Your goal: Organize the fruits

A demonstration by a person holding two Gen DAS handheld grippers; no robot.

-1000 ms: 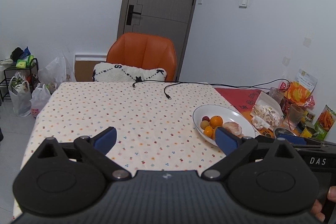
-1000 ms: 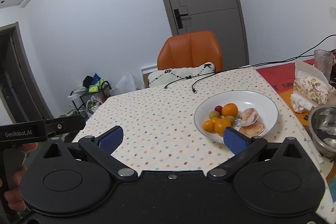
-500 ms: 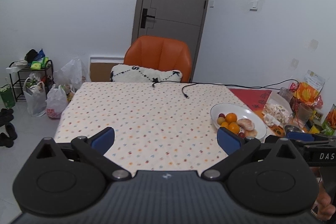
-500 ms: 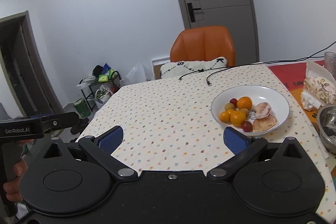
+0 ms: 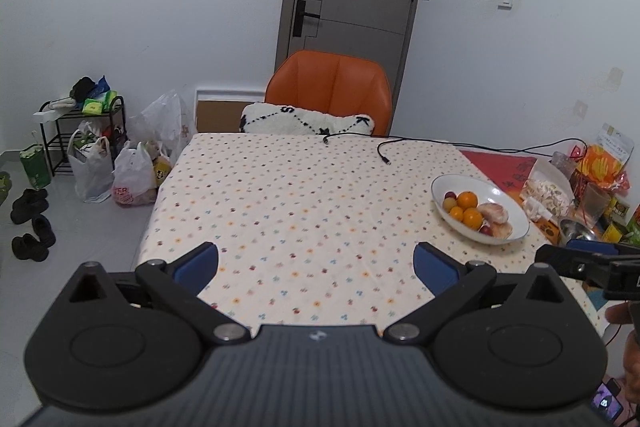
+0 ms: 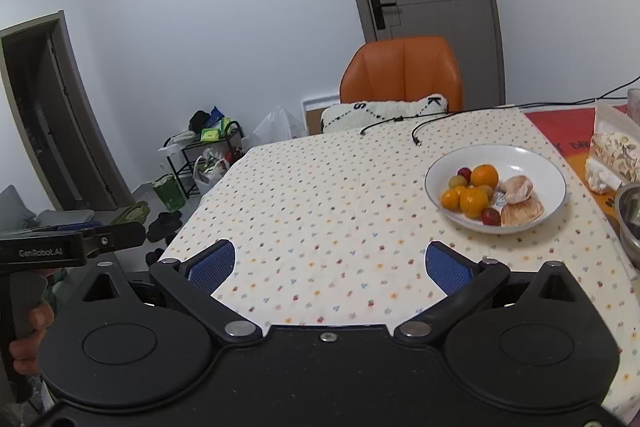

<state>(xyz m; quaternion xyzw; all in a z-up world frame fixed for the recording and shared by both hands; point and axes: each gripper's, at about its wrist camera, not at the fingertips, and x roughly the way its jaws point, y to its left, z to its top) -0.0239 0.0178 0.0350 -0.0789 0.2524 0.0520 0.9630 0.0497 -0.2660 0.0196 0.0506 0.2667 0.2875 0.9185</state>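
Note:
A white bowl (image 5: 516,211) (image 6: 532,155) sits on the right side of the dotted tablecloth (image 5: 304,203) (image 6: 340,211). In it lie small oranges (image 5: 467,199) (image 6: 474,202), red and green plums (image 6: 491,216) and peeled pomelo pieces (image 5: 494,213) (image 6: 520,213). My left gripper (image 5: 316,265) hangs open above the table's near edge, well left of the bowl, nothing between its blue pads. My right gripper (image 6: 330,265) is open too, short of the bowl and empty. Each gripper shows at the edge of the other's view, held by a hand.
An orange chair (image 5: 328,87) with a white cushion (image 5: 306,119) stands at the far end. Black cables (image 5: 384,147) trail across the cloth. Snack packets (image 5: 604,163), a glass and a steel bowl (image 6: 630,219) crowd the right side. Bags and a shoe rack (image 5: 80,131) stand on the floor at left.
Both grippers have pulled back and up from the table, so the bowl looks smaller and farther. Both stayed open and empty.

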